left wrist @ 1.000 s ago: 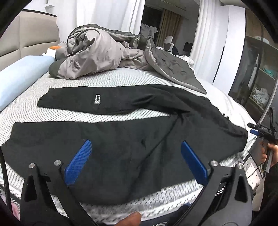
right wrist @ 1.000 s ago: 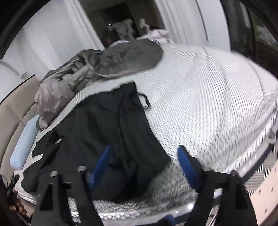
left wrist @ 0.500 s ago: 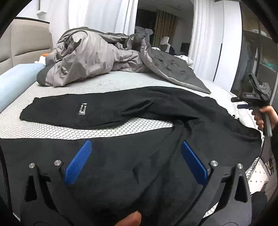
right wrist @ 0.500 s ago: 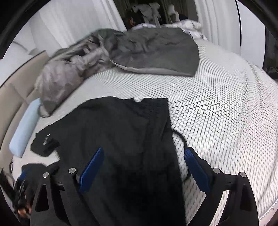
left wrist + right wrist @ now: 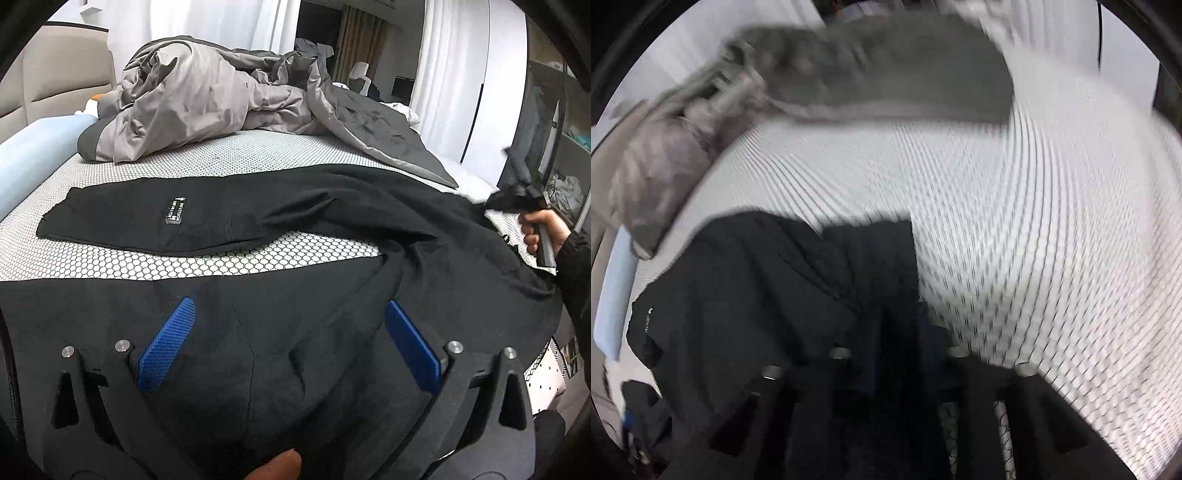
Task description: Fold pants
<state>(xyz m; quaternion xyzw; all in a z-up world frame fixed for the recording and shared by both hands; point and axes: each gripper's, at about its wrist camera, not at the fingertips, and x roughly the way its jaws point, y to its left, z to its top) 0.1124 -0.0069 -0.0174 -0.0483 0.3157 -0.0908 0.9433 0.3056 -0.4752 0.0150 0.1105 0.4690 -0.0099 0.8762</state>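
Black pants (image 5: pixel 332 229) lie spread on the bed, legs to the left, the far leg with a small white label (image 5: pixel 174 210). My left gripper (image 5: pixel 288 343) is open just above the near leg, its blue pads (image 5: pixel 166 345) apart and empty. My right gripper (image 5: pixel 899 347) is shut on the waistband of the pants (image 5: pixel 768 295), lifting it; this view is blurred. It also shows in the left wrist view (image 5: pixel 517 194), held in a hand at the far right.
A crumpled grey duvet (image 5: pixel 229 96) lies across the far side of the white honeycomb-pattern mattress (image 5: pixel 221 158). A light blue pillow (image 5: pixel 33 147) and beige headboard (image 5: pixel 55 81) are at the left. White curtains and a dark glass cabinet (image 5: pixel 554 122) stand at the right.
My right gripper came in over the waistband, closed on it and lifted it. My left gripper moved lower and closer over the near leg, still open.
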